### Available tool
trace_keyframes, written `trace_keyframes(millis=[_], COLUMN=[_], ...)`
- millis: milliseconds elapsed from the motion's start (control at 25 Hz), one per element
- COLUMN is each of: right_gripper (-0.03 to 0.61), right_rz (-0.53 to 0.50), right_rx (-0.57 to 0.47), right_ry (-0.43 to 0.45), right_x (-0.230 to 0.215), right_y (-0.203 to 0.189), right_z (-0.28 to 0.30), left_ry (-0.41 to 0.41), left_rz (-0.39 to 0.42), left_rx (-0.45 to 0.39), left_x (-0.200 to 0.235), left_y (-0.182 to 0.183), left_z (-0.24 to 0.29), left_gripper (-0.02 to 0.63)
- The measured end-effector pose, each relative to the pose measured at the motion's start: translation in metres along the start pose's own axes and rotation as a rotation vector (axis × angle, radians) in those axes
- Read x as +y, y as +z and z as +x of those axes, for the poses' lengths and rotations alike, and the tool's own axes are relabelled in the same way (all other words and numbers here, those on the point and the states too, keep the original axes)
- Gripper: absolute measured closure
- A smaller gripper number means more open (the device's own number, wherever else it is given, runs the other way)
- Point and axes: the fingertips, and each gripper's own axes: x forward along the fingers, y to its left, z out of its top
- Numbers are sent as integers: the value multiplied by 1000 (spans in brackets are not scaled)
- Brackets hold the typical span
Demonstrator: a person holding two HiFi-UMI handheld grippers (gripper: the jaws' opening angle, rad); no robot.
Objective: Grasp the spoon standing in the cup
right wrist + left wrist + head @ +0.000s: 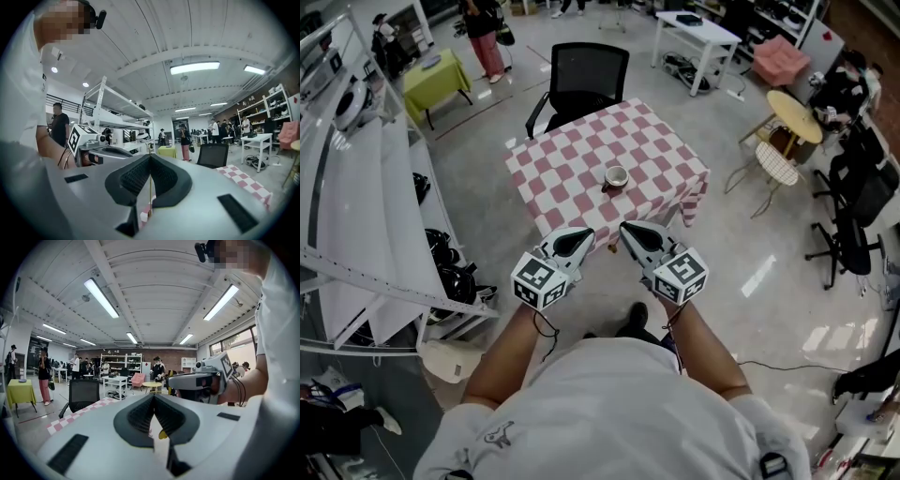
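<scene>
Head view: a small round metal cup (616, 175) stands near the middle of the red-and-white checked table (562, 173), well apart from both grippers. We cannot resolve the spoon inside it at this size. The left gripper (577, 240) and right gripper (637, 234) hang side by side off the table's near edge. Each gripper view shows its jaws pressed together with nothing between them. We judge the spoon light, rigid and slick. The handle above the rim is the place to pinch, gently, lest the cup tip.
</scene>
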Motion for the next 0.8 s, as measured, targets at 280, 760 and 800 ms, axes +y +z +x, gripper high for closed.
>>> trace_keyframes(millis=[280,760,800], right_gripper=[546,546,546], right_rz=[10,-3,-4], right_rx=[2,-8,-8], right_ry=[-20,-27,-27], right_x=[10,25,25], right_y=[-2,5,6], right_z=[1,4,4], left_ry=[0,-27,-26], left_rz=[-6,1,2], left_rx=[-20,-38,-39], left_x=[4,2,3], left_y=[2,2,3], left_z=[-10,-15,-16], left_gripper=[603,603,603])
